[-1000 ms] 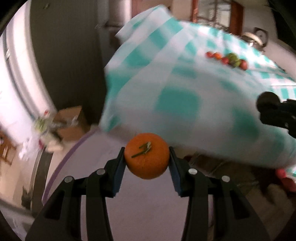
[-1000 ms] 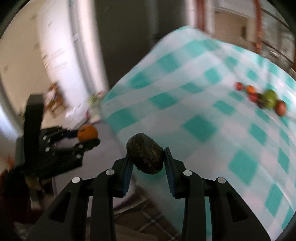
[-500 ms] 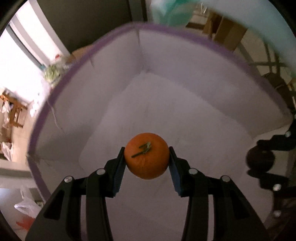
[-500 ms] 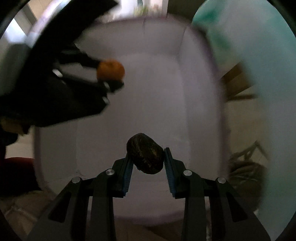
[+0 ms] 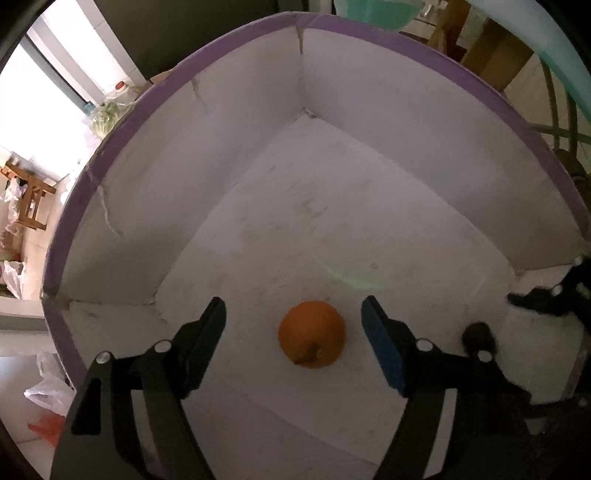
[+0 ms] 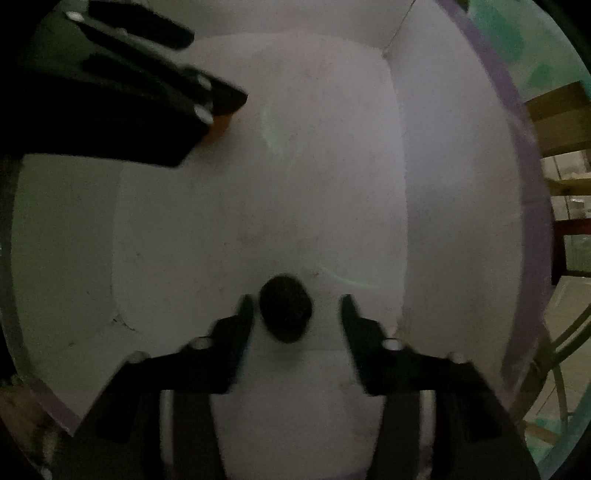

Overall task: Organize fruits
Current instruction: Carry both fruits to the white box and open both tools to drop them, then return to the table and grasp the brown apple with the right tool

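A white box with a purple rim (image 5: 369, 37) fills both views. An orange (image 5: 312, 334) lies on the box floor, free between the fingers of my left gripper (image 5: 293, 306), whose jaws are opening wide and touch nothing. A dark, rough-skinned fruit (image 6: 286, 308) sits low in the box between the fingers of my right gripper (image 6: 295, 302). Those jaws are opening too, with a clear gap on the right side. In the right wrist view the left gripper (image 6: 147, 92) reaches in from the upper left, with a sliver of orange (image 6: 221, 127) under it. The dark fruit (image 5: 478, 338) also shows in the left wrist view.
The box walls (image 6: 424, 166) rise close around both grippers. A teal checked tablecloth (image 5: 373, 13) hangs above the box. Wooden furniture (image 5: 491, 55) stands behind it, and plastic bags (image 5: 48, 395) and a wooden stool (image 5: 31, 201) are on the floor at the left.
Both grippers came down from beside the table into the box. Each then spread its jaws and let go: the orange and the dark fruit now lie loose below the fingers.
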Demonstrator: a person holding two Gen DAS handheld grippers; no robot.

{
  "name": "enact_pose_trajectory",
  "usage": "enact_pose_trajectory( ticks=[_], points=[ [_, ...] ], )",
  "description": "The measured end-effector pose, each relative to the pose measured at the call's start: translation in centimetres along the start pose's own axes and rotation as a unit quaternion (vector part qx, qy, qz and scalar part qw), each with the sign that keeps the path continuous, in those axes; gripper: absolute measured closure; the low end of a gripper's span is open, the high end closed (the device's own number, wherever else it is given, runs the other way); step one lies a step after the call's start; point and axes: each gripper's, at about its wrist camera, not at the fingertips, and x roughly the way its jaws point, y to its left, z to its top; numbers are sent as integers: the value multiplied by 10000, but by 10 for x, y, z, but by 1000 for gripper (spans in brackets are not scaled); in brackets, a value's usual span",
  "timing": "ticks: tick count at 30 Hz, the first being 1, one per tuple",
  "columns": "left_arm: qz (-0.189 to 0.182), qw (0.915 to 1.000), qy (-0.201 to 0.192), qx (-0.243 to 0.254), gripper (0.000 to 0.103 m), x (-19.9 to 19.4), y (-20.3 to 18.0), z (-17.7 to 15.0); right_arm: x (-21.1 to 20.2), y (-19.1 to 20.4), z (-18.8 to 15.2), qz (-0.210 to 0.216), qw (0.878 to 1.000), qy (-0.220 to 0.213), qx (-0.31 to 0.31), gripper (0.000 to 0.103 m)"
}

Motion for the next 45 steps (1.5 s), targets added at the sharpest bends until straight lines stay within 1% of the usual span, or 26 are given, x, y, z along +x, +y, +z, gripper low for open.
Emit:
enact_pose_trajectory(
  ticks=[2, 5, 7, 8, 9, 10, 11, 12, 13, 14, 15, 16, 17, 19, 21, 22, 25, 26, 29, 30, 32, 33, 35, 39, 41, 45],
  points=[
    [-15, 9999, -80, -73, 21, -2, 2, 1, -18, 2, -6, 15, 9995, -302, -52, 46],
    [55, 9987, -470, -185, 21, -18, 4, 4, -63, 0, -12, 72, 9941, -1080, -50, 46],
    [123, 9933, -1097, -355, 21, -48, 6, 7, -108, -8, -25, 17, 9818, -1901, 18, 45],
    [209, 9877, -1490, -426, 21, -67, 6, 7, -128, -12, -33, -72, 9742, -2257, 35, 43],
    [259, 9773, -2058, -438, 17, -94, 2, 7, -158, -20, -45, -247, 9620, -2716, 104, 38],
    [230, 9679, -2471, -398, 6, -116, -4, 6, -177, -27, -55, -366, 9527, -3008, 233, 37],
    [164, 9566, -2891, -318, 1, -139, -12, 6, -199, -38, -69, -550, 9376, -3403, 453, 36],
    [69, 9444, -3282, -197, 1, -162, -22, 6, -218, -47, -78, -702, 9206, -3781, 683, 32],
    [-25, 9347, -3555, -45, 1, -181, -34, 8, -239, -61, -99, -866, 8966, -4225, 1009, 26],
    [-137, 9263, -3763, 148, 1, -200, -50, 14, -252, -74, -115, -999, 8786, -4493, 1271, 24],
    [-266, 9197, -3901, 364, 1, -216, -68, 21, -265, -93, -141, -1174, 8530, -4795, 1697, 19],
    [-390, 9152, -3975, 544, 1, -227, -86, 29, -274, -104, -171, -1237, 8401, -4906, 1955, 15],
    [-552, 9121, -4001, 711, 1, -236, -102, 37, -276, -122, -192, -1252, 8275, -4951, 2332, 15],
    [-1041, 9120, -3838, 1011, 1, -248, -147, 62, -268, -155, -221, -1208, 8158, -4778, 3027, 15],
    [-1416, 9133, -3596, 1284, 1, -245, -191, 87, -260, -183, -253, -1271, 7972, -4648, 3638, 15],
    [-1455, 9148, -3503, 1389, 1, -237, -211, 104, -250, -195, -276, -1256, 7830, -4607, 3986, 15],
    [-1356, 9169, -3475, 1421, 1, -217, -271, 145, -228, -240, -329, -1223, 7505, -4396, 4782, 15],
    [-1401, 9186, -3412, 1420, 1, -212, -288, 157, -226, -253, -340, -1229, 7464, -4304, 4925, 15],
    [-1712, 9295, -2896, 1512, 1, -184, -342, 214, -212, -305, -351, -1415, 7383, -3848, 5355, 15],
    [-1702, 9329, -2830, 1439, 1, -175, -353, 226, -207, -311, -353, -1425, 7355, -3775, 5443, 15],
    [-1816, 9374, -2682, 1278, 1, -160, -367, 250, -193, -362, -352, -1458, 7351, -3513, 5612, 15],
    [-1966, 9391, -2555, 1190, 1, -154, -372, 265, -186, -378, -357, -1528, 7385, -3391, 5624, 15],
    [-2231, 9351, -2571, 987, 1, -149, -370, 282, -183, -413, -353, -1722, 7503, -3130, 5563, 15],
    [-2630, 9357, -2287, 545, 1, -136, -356, 292, -167, -474, -329, -1890, 7823, -2737, 5266, 15],
    [-2761, 9272, -2501, 390, 1, -139, -347, 289, -158, -510, -315, -1875, 7946, -2566, 5173, 15],
    [-2858, 9213, -2633, 172, 1, -140, -341, 290, -149, -559, -291, -2069, 8086, -2353, 4980, 15]
  ],
)
